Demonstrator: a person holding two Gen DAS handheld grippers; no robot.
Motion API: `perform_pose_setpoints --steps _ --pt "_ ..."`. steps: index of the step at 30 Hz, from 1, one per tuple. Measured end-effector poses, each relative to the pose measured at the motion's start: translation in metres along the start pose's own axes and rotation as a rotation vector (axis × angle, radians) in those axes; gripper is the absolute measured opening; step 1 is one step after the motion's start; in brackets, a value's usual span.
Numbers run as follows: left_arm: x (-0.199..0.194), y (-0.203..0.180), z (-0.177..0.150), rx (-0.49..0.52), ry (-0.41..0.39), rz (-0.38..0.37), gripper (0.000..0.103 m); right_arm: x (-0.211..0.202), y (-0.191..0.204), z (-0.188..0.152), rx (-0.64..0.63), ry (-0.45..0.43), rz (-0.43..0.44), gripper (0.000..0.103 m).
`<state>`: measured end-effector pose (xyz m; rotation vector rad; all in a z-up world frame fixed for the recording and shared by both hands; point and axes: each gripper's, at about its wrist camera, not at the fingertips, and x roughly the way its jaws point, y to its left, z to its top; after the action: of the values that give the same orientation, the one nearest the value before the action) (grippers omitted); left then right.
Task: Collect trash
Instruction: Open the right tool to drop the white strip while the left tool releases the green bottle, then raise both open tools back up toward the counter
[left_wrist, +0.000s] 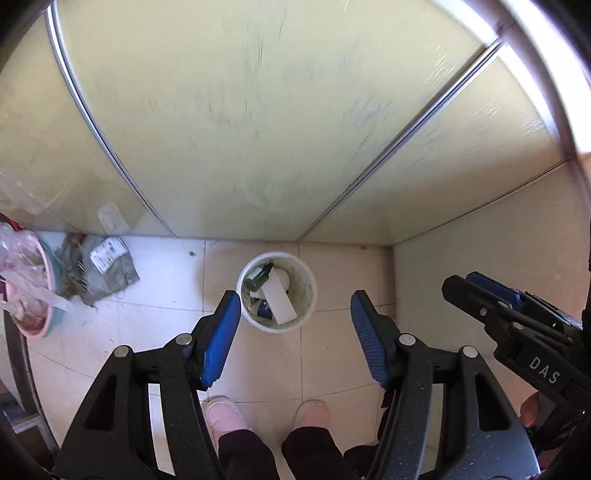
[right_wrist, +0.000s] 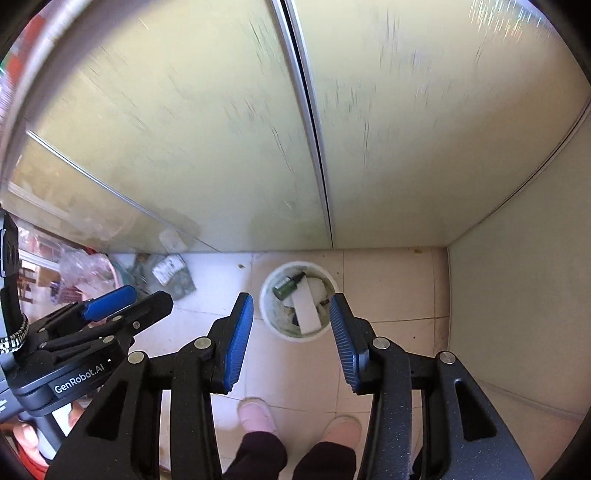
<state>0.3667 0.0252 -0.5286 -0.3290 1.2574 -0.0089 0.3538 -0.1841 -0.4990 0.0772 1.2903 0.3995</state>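
Observation:
A small white bin (left_wrist: 309, 291) (right_wrist: 271, 310) stands on the tiled floor against pale green cupboard doors. Inside it lie a dark green bottle (left_wrist: 259, 277) (right_wrist: 288, 283), a white flat strip (left_wrist: 280, 301) (right_wrist: 306, 306) and other scraps. High above the bin, my left gripper (left_wrist: 294, 306) is open, blue pads wide apart with nothing between them. My right gripper (right_wrist: 291, 308) hangs over the bin too, open and holding nothing. In the left wrist view the right gripper (left_wrist: 484, 291) shows at the right edge; the left gripper (right_wrist: 125, 299) shows at the left of the right wrist view.
A pink basin (left_wrist: 31, 291) (right_wrist: 107, 275) holding a plastic bag sits at the left. Beside it a crumpled grey-green wrapper with a white label (left_wrist: 107, 269) (right_wrist: 171, 273) lies on the floor. The person's pink slippers (left_wrist: 225, 413) (right_wrist: 256, 415) stand below the grippers. A cupboard side wall (left_wrist: 480, 266) closes the right.

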Motion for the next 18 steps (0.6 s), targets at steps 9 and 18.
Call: perform_pose_setpoints --steps 9,18 --pt "-0.162 -0.024 0.027 0.029 -0.168 -0.011 0.061 -0.131 0.041 0.019 -0.005 -0.099 -0.004 0.039" --pt "-0.313 -0.043 0.051 0.096 -0.382 -0.056 0.061 -0.280 0.092 0.034 -0.015 -0.331 0.019 0.040"
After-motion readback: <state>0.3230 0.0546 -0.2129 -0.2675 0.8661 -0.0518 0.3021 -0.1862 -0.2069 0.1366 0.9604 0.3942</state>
